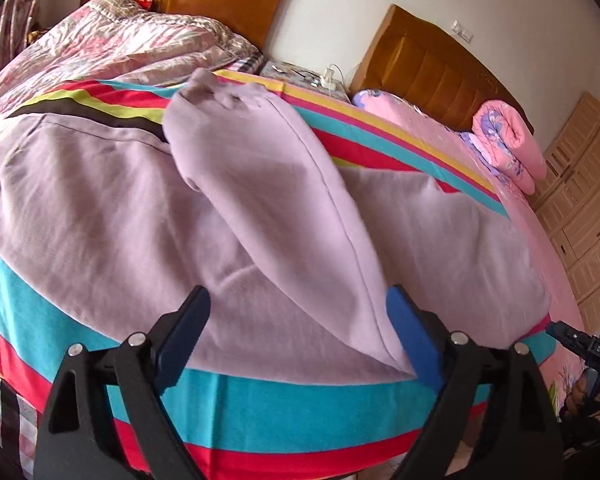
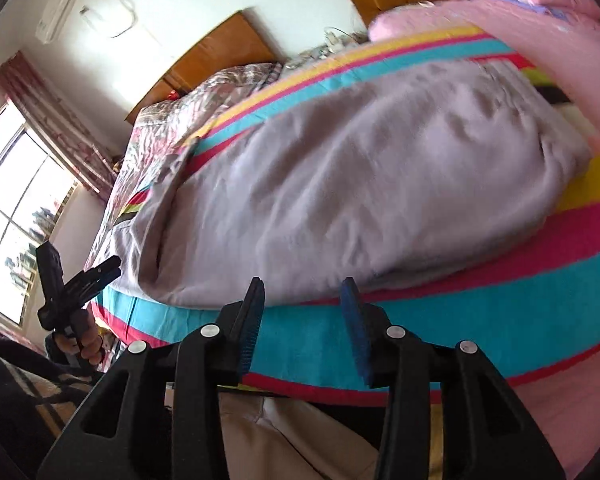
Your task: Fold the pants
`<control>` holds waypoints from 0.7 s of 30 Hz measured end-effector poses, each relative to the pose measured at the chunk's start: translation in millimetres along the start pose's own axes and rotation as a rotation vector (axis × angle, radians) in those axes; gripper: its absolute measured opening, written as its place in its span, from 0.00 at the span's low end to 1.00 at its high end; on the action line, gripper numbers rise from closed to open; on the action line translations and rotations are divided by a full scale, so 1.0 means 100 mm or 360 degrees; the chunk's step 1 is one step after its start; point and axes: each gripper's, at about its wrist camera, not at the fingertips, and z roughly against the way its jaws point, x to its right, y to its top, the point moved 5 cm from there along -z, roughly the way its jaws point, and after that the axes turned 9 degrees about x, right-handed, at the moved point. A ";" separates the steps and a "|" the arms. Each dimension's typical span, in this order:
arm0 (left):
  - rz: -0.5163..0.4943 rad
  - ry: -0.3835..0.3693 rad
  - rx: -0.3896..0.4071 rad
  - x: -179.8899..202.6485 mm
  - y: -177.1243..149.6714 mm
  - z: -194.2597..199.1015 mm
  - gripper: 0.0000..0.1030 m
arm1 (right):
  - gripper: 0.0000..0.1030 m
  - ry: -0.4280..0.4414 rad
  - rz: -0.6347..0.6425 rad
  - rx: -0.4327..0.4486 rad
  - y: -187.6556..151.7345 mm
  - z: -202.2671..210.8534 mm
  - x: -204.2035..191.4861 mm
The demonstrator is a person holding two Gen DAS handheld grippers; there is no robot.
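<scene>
The pale lilac cotton pants (image 1: 112, 200) lie spread across the bright striped bedspread (image 1: 260, 412) of teal, red and yellow bands, close to its near edge. One leg is lifted off the rest of the garment and stretches from the near edge of the bedspread back toward its far side, its gathered cuff up in the air.

The left gripper (image 1: 300, 332) hovers just off the near edge of the bedspread with its blue-padded fingers (image 1: 414, 344) spread wide — the raised leg's lower end lies against the inside of one finger, but nothing is pinched between them. In the right wrist view, though, it looks nearly closed.

The right gripper (image 2: 302, 320) sits further along that same near edge, fingers parted to a moderate gap and holding nothing; the pants lie just beyond its tips.

Past the bedspread's far side stand wooden headboards (image 1: 440, 68), with a rolled pink floral quilt (image 1: 508, 144) beside it.
</scene>
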 end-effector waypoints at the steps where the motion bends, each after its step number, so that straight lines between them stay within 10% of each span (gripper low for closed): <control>1: 0.0040 0.0032 0.0036 -0.10 0.08 0.00 0.94 | 0.40 0.0046 0.0035 0.0026 0.14 -0.09 -0.14; 14: 0.0589 0.0574 0.0222 -1.96 0.46 0.43 0.94 | 0.48 0.0519 0.0639 -0.0451 0.81 -2.51 -2.11; 21: 0.1087 0.0543 0.0341 -3.07 0.42 0.66 0.83 | 0.48 0.0908 0.1036 -0.0716 0.46 -3.76 -3.80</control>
